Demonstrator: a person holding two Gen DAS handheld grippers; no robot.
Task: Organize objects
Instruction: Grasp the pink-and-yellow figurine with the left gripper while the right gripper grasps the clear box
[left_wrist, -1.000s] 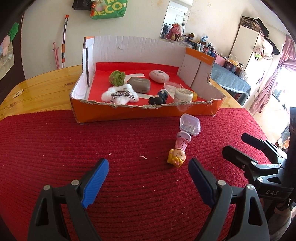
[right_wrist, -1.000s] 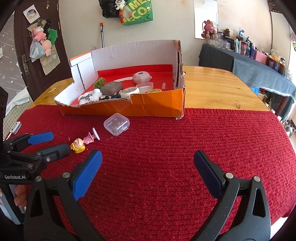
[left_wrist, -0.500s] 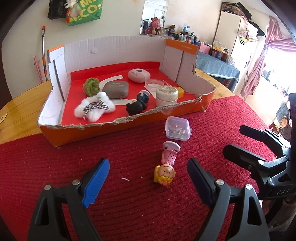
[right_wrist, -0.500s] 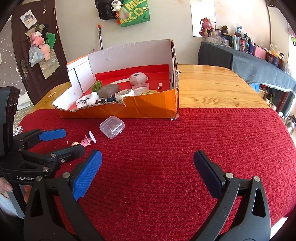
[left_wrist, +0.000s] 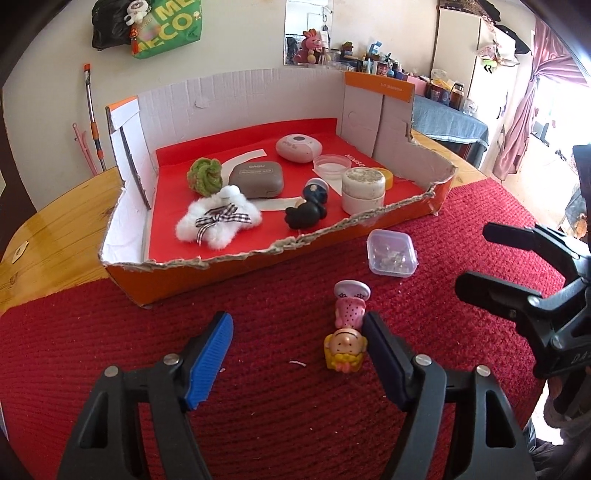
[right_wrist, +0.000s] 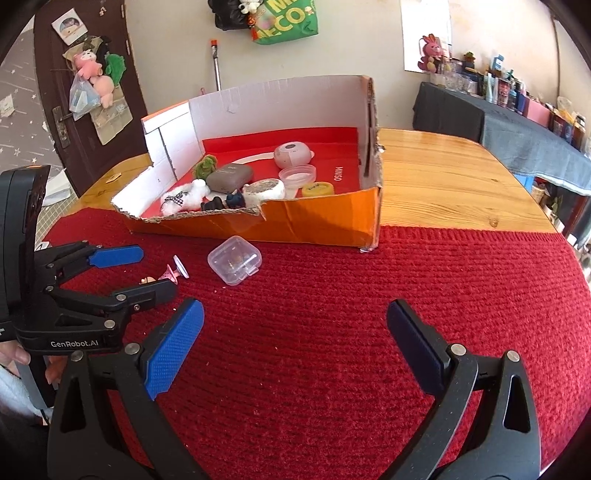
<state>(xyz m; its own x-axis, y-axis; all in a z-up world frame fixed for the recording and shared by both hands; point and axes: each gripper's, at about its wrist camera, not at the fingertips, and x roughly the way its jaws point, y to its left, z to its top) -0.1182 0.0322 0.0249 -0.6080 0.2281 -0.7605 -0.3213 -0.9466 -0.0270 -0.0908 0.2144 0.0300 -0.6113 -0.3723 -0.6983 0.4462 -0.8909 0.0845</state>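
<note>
A small pink and yellow doll figure (left_wrist: 346, 332) lies on the red mat (left_wrist: 258, 424), head toward me; in the right wrist view it is partly hidden behind the left fingers (right_wrist: 170, 276). My left gripper (left_wrist: 297, 354) is open, the doll just inside its right finger. A clear plastic box (left_wrist: 392, 252) lies beyond it, also seen in the right wrist view (right_wrist: 235, 260). An orange cardboard tray (left_wrist: 258, 254) holds several small items. My right gripper (right_wrist: 291, 336) is open and empty over the mat.
In the tray lie a white fluffy bow (left_wrist: 218, 220), a brown case (left_wrist: 256, 180), a black figure (left_wrist: 306, 212) and a round jar (left_wrist: 363, 190). The wooden table (right_wrist: 443, 184) extends beyond the mat. The right gripper shows at the right of the left wrist view (left_wrist: 524, 280).
My left gripper has moved forward and closer to the doll, which now sits between its fingers by the right one. The right gripper has barely moved.
</note>
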